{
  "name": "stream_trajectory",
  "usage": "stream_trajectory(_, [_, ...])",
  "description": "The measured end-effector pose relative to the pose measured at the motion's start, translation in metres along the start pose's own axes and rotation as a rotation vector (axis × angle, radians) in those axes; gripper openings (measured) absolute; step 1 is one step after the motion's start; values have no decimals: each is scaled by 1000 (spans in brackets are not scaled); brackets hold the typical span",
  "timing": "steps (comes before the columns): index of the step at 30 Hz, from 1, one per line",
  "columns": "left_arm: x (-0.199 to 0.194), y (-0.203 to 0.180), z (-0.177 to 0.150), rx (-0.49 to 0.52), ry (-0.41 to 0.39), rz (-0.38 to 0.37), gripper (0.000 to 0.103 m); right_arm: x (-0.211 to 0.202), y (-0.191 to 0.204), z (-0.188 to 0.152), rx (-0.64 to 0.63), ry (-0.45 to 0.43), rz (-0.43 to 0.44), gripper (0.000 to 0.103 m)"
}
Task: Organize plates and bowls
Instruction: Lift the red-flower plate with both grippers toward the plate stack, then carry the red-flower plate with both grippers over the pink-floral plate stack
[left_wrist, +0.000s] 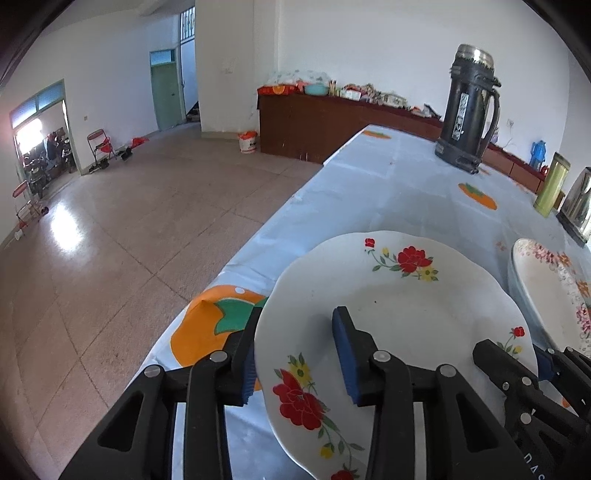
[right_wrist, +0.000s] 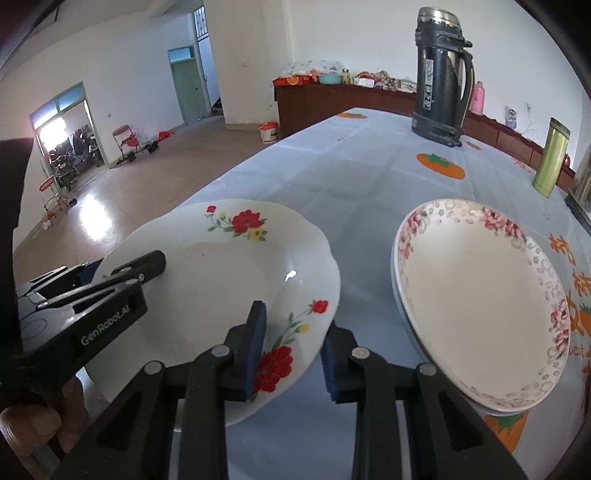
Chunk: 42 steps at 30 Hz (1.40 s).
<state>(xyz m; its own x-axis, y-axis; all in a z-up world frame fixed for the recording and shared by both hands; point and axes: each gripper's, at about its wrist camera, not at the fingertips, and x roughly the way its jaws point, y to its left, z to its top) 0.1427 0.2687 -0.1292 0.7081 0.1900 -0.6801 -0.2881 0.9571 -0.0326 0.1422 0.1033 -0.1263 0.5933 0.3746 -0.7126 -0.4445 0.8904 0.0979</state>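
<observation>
A white plate with red flowers (left_wrist: 399, 314) (right_wrist: 221, 291) is held above the blue tablecloth. My left gripper (left_wrist: 295, 354) straddles its left rim, one pad on each side, gripping it; it also shows in the right wrist view (right_wrist: 122, 271). My right gripper (right_wrist: 290, 350) straddles the plate's near right rim with a pad inside and a pad outside, a gap still showing; it appears in the left wrist view (left_wrist: 517, 354). A pink-flowered plate (right_wrist: 480, 299) (left_wrist: 550, 291) sits on another plate to the right.
A dark thermos jug (right_wrist: 439, 77) (left_wrist: 469, 110) stands at the table's far end. A green tumbler (right_wrist: 550, 158) (left_wrist: 552, 184) and a steel kettle (left_wrist: 578, 203) stand at the right. The table edge (left_wrist: 258, 229) drops to the floor on the left.
</observation>
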Motion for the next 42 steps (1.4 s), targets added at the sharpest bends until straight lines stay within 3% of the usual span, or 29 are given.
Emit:
stream_trajectory(8, [-14, -6, -2, 28, -67, -9, 40, -17, 5, -3, -9, -86, -38, 27])
stream_trajectory(31, [-22, -44, 1, -45, -94, -68, 40, -45, -24, -10, 60, -190, -124, 27])
stream_trajectory(42, [-22, -76, 4, -27, -110, -103, 42, -59, -46, -17, 103, -226, -168, 27])
